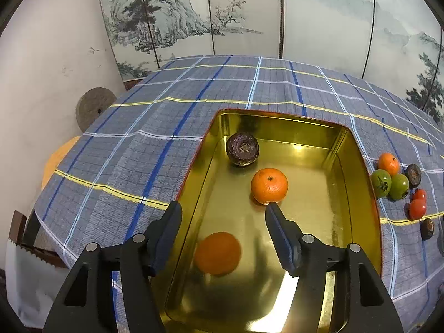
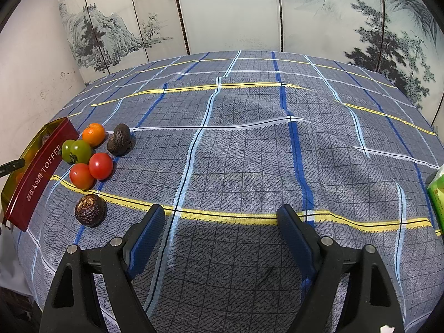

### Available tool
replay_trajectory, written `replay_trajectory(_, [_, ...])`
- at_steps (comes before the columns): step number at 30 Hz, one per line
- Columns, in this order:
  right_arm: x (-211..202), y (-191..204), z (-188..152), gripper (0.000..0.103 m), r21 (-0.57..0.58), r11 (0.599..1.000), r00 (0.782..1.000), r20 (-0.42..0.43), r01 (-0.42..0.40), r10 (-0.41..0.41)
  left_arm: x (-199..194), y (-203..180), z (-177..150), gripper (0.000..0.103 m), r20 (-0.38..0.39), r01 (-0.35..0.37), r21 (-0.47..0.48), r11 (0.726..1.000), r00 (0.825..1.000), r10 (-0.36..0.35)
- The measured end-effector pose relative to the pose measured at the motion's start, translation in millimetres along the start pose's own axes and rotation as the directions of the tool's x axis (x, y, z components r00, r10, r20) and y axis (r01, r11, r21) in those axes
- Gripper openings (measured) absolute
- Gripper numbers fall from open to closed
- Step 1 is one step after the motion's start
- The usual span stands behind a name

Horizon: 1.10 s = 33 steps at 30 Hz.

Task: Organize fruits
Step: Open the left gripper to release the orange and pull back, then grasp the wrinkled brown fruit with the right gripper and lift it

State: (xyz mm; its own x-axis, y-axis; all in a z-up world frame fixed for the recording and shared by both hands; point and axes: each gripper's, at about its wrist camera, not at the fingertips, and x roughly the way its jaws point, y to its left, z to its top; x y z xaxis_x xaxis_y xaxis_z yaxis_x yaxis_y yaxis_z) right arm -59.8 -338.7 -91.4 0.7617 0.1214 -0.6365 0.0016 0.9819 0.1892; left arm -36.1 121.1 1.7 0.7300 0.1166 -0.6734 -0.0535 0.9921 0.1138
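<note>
A gold-lined tin (image 1: 358, 172) with a red "TOFFEE" side (image 2: 36, 177) holds a dark purple fruit (image 1: 242, 148), an orange (image 1: 269, 185) and a blurred orange (image 1: 217, 253). My left gripper (image 1: 223, 208) is open above the tin, with the blurred orange between and below its fingers. Beside the tin lie an orange (image 2: 93, 134), two green fruits (image 2: 77, 151), two red tomatoes (image 2: 93, 170) and two dark wrinkled fruits (image 2: 119, 139) (image 2: 90, 210). My right gripper (image 2: 222, 213) is open and empty over the cloth, to the right of these fruits.
A blue plaid cloth (image 2: 249, 152) covers the table, wrinkled in the middle. A painted folding screen (image 2: 236, 11) stands behind. A green packet (image 2: 438, 194) sits at the right edge. A round stone disc (image 1: 93, 108) leans on the left wall.
</note>
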Motion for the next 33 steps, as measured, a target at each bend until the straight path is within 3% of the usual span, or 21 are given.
replay_trajectory(13, [-10.6, 10.3, -3.2, 0.081, 0.007, 1.0, 1.0, 0.01, 0.01, -0.011, -29.8, 2.8, -5.7, 0.071, 0.054, -0.022, -0.028, 0.999, 0.998, 0.023])
replay_trajectory(17, [-26.7, 43.9, -0.3, 0.082, -0.101, 0.995, 0.999, 0.043, -0.001, 0.006, -35.5, 1.0, -9.5, 0.075, 0.059, -0.019, -0.042, 0.999, 0.998, 0.022])
replay_trajectory(21, [-30.4, 77.6, -1.4, 0.082, -0.199, 0.978, 0.996, 0.037, -0.069, 0.078, -42.7, -2.9, -12.1, 0.075, 0.061, -0.001, -0.051, 0.999, 0.998, 0.004])
replay_trajectory(28, [-20.8, 108.3, 1.0, 0.081, -0.268, 0.952, 0.988, -0.004, -0.149, 0.154, -56.6, -14.2, -12.4, 0.075, 0.078, 0.016, -0.02, 1.0, 0.997, -0.014])
replay_trajectory(30, [-18.8, 113.0, 2.3, 0.077, -0.275, 0.948, 0.987, -0.009, -0.159, 0.163, -59.1, -15.3, -11.9, 0.076, 0.081, 0.022, -0.02, 1.0, 0.997, -0.02])
replay_trajectory(33, [-10.9, 118.4, 2.6, 0.061, -0.295, 0.942, 0.987, -0.036, -0.157, 0.153, -59.0, -15.7, -11.4, 0.077, 0.078, 0.027, -0.018, 0.999, 0.997, -0.026])
